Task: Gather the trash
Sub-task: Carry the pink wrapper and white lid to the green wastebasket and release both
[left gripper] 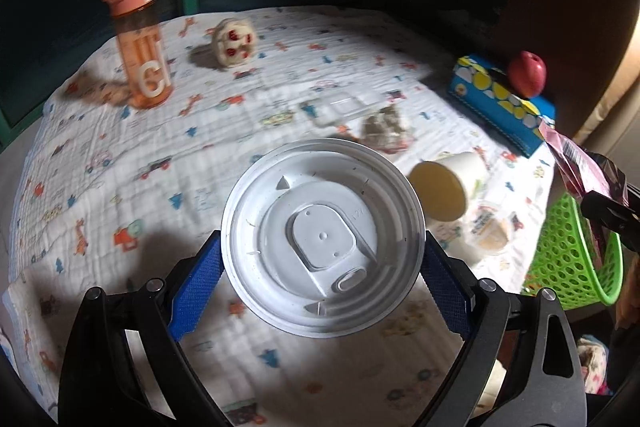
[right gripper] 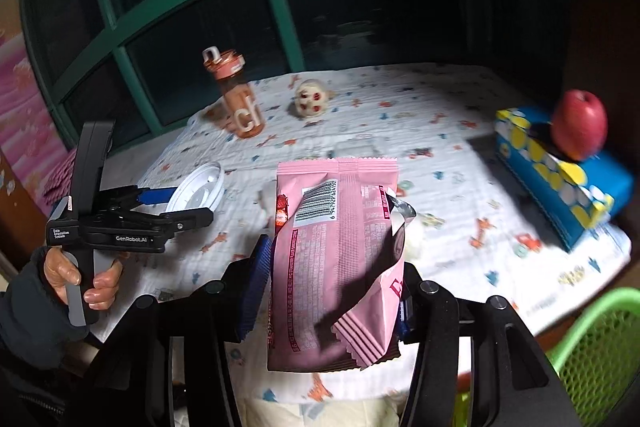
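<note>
My left gripper (left gripper: pixel 322 263) is shut on a white plastic cup lid (left gripper: pixel 320 239) and holds it above the patterned tablecloth (left gripper: pixel 80 155); the lid also shows in the right wrist view (right gripper: pixel 198 189). My right gripper (right gripper: pixel 332 291) is shut on a torn pink snack wrapper (right gripper: pixel 340 247), held above the table's near edge; the wrapper also shows in the left wrist view (left gripper: pixel 580 167). A tipped paper cup (left gripper: pixel 448 187), a crumpled scrap (left gripper: pixel 386 125), a clear plastic lid (left gripper: pixel 336 109) and a small sauce cup (left gripper: pixel 490 231) lie on the cloth. A green mesh basket (left gripper: pixel 576 259) stands off the table's right edge.
An orange water bottle (left gripper: pixel 138 39) stands at the back left. A cream toy with red spots (left gripper: pixel 234 43) lies beside it. A red apple (left gripper: pixel 528 71) rests on a blue tissue box (left gripper: pixel 500 103) at the right. Dark green-framed windows are behind.
</note>
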